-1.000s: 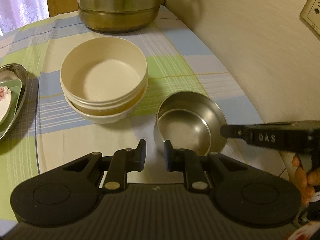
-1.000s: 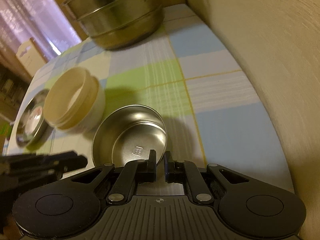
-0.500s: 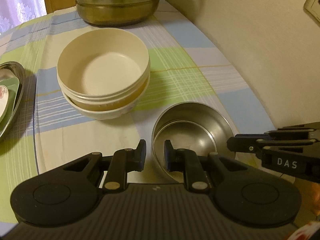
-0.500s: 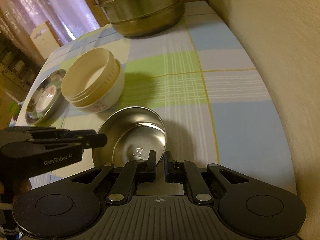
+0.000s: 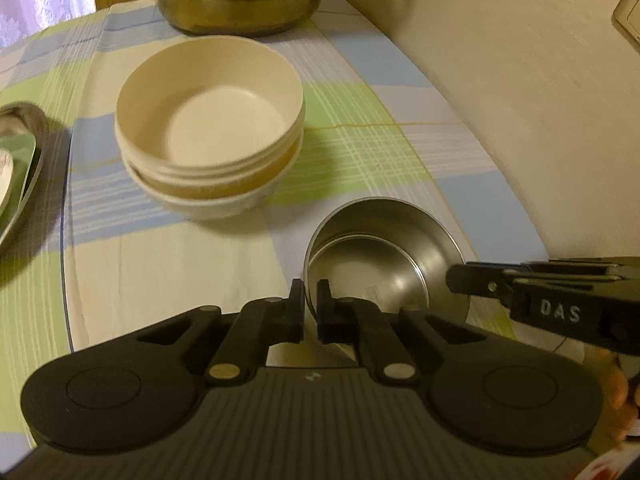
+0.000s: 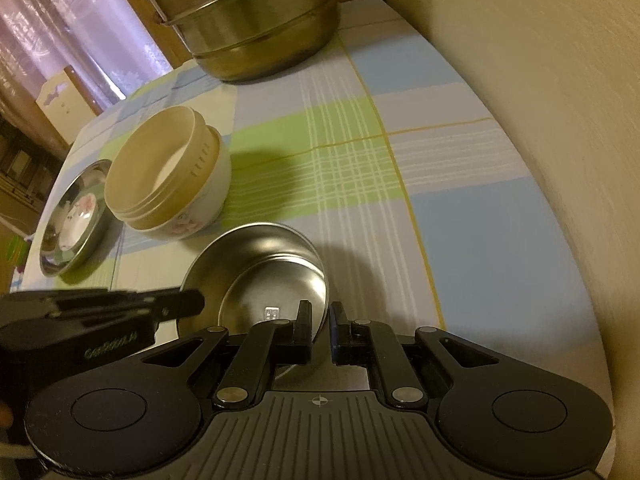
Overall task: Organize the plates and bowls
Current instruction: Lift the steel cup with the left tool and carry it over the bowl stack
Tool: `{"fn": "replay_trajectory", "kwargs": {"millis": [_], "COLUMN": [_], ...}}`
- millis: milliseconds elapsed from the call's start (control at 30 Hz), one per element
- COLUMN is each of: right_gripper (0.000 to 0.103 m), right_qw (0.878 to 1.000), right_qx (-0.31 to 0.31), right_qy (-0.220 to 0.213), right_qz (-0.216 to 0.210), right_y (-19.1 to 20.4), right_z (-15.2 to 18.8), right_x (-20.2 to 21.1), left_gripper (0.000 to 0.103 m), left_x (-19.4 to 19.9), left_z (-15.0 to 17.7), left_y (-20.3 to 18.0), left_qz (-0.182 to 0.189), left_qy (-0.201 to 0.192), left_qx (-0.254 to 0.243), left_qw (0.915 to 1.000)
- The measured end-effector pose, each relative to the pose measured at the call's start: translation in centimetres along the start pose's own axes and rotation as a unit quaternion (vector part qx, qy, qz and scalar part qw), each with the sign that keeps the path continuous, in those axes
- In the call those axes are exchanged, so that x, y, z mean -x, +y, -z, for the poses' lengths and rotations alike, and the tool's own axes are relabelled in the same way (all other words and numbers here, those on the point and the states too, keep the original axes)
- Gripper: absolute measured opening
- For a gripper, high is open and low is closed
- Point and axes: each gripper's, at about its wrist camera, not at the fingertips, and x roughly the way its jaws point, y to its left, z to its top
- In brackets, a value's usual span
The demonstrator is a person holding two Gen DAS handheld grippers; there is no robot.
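Observation:
A small steel bowl [image 5: 384, 256] is held tilted just above the checked tablecloth. My left gripper [image 5: 310, 292] is shut on its near-left rim. My right gripper [image 6: 320, 316] is shut on its right rim; the bowl also shows in the right wrist view [image 6: 260, 264]. The right gripper shows from the side in the left wrist view [image 5: 460, 280]. A stack of cream bowls [image 5: 208, 132] stands beyond the steel bowl to the left, and shows in the right wrist view [image 6: 168, 176] too.
A large steel steamer pot [image 6: 248, 20] stands at the table's far end. A steel plate with small dishes in it [image 6: 72, 216] lies left of the cream bowls. A beige wall [image 5: 500, 80] runs along the table's right edge.
The left gripper has closed onto the steel bowl's rim. Both grippers and the bowl have shifted slightly; the views have drawn back from the steamer pot.

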Motion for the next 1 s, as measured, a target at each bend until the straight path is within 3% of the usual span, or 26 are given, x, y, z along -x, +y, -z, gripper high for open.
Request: {"fn": "replay_trajectory", "kwargs": {"millis": [233, 1000], "right_gripper": [0.009, 0.008], "right_qw": [1.000, 1.000], "right_qx": [0.005, 0.003], "right_qy": [0.004, 0.006], "right_qz": [0.008, 0.021], "right_y": [0.8, 1.0], "right_z": [0.3, 1.4], "right_x": [-0.4, -0.9], "left_gripper": [0.006, 0.006], "left_x": [1.2, -0.1], "left_z": [1.6, 1.1], "left_y": [0.1, 0.0], "left_qz": [-0.001, -0.008], "left_qy": [0.010, 0.016], "left_qx": [0.024, 0.016], "left_qw": [0.9997, 0.9997]}}
